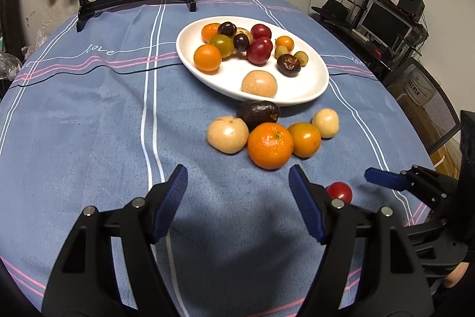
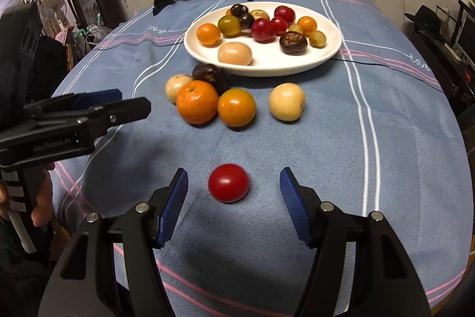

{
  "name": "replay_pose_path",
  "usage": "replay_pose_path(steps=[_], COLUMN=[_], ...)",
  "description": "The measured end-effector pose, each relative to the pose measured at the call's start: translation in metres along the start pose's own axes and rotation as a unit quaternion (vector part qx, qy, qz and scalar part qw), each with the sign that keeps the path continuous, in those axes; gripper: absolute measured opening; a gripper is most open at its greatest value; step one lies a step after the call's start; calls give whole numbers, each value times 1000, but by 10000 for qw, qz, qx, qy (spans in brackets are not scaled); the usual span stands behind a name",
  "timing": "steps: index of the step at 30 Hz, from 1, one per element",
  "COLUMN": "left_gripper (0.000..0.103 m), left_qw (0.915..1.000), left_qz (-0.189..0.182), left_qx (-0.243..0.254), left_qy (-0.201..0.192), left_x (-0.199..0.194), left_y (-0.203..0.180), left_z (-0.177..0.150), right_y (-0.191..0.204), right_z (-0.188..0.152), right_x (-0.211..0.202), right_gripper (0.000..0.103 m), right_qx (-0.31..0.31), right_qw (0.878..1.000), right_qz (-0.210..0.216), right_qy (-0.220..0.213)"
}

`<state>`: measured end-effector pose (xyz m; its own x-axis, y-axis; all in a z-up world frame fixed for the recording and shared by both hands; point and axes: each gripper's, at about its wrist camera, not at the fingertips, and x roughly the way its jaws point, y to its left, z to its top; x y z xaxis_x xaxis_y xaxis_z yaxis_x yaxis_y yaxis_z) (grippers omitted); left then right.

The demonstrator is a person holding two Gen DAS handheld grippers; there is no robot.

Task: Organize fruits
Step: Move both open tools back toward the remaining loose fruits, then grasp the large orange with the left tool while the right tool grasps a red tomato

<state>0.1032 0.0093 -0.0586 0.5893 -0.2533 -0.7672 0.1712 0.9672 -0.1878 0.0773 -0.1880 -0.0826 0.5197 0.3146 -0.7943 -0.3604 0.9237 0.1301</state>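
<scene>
Left wrist view: the left hand-held gripper [image 1: 237,205] fills the bottom of the frame, its 2 blue-padded fingers spread wide with nothing between them, above the blue striped cloth [image 1: 89,124] that covers the counter. Just above the fingers, at center, 5 fruits lie in a loose bunch on the cloth: a large orange [image 1: 270,145], a smaller orange fruit [image 1: 305,139] touching its right side, a pale fruit [image 1: 227,134] on its left, a dark avocado [image 1: 258,112] behind, and another pale fruit [image 1: 325,122] at the right end. The white plate [image 1: 308,85] sits above them in the upper middle, holding many small orange, red, dark and green fruits. A red tomato [image 1: 341,190] peeks out behind the right finger, low right. The right hand-held gripper [image 1: 394,180] enters from the right edge.

Right wrist view: the right hand-held gripper [image 2: 234,204] is wide open at the bottom, gripping nothing; the red tomato [image 2: 228,182] lies on the cloth between its fingertips, touching neither. The bunch of fruits sits at center, the plate [image 2: 267,64] above it. The left hand-held gripper [image 2: 89,109] reaches in from the left edge.
</scene>
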Motion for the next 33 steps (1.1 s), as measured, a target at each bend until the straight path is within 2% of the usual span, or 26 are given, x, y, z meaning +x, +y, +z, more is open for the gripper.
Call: replay_pose_path(steps=[5, 7, 9, 11, 12, 16, 24, 25, 26, 27, 28, 33], left_gripper=[72, 72, 72, 72, 72, 72, 70, 63, 46, 37, 34, 34], left_qw=[10000, 9999, 9999, 9996, 9994, 9992, 9986, 9985, 9983, 9980, 9976, 9967], left_qz=[3, -27, -82, -161, -181, -172, -50, -30, -35, -57, -71, 126], left_qx=[61, 81, 86, 79, 95, 181, 388, 390, 388, 377, 352, 349], left_qy=[47, 66, 124, 222, 263, 316, 342, 393, 438, 511, 597, 717], left_x=[1, 2, 4, 9, 12, 18, 32, 37, 40, 44, 49, 62], left_y=[-3, -4, -6, -10, -13, -22, -40, -42, -43, -44, -45, -47], left_z=[-1, -1, -1, -1, -1, 0, 0, 0, 0, 1, 1, 4], right_y=[4, 5, 11, 12, 10, -4, -49, -52, -54, -57, -58, -69], right_z=[-5, -7, -8, -9, -10, -11, -21, -22, -24, -25, -26, -30], right_x=[18, 25, 26, 26, 25, 12, -2, -3, -4, -4, -3, -3], right_gripper=[64, 52, 45, 41, 33, 33, 33, 33, 33, 33, 33, 33], right_qx=[-9, -30, -277, -300, -258, -77, 461, 487, 506, 538, 558, 687], right_qw=[9999, 9998, 9995, 9995, 9996, 9998, 9986, 9985, 9983, 9981, 9980, 9970], right_qz=[83, 109, -113, -101, -76, -166, -45, -13, 15, 56, 84, 228], right_qy=[109, 187, 119, 84, 63, -113, -244, -264, -278, -284, -282, -262])
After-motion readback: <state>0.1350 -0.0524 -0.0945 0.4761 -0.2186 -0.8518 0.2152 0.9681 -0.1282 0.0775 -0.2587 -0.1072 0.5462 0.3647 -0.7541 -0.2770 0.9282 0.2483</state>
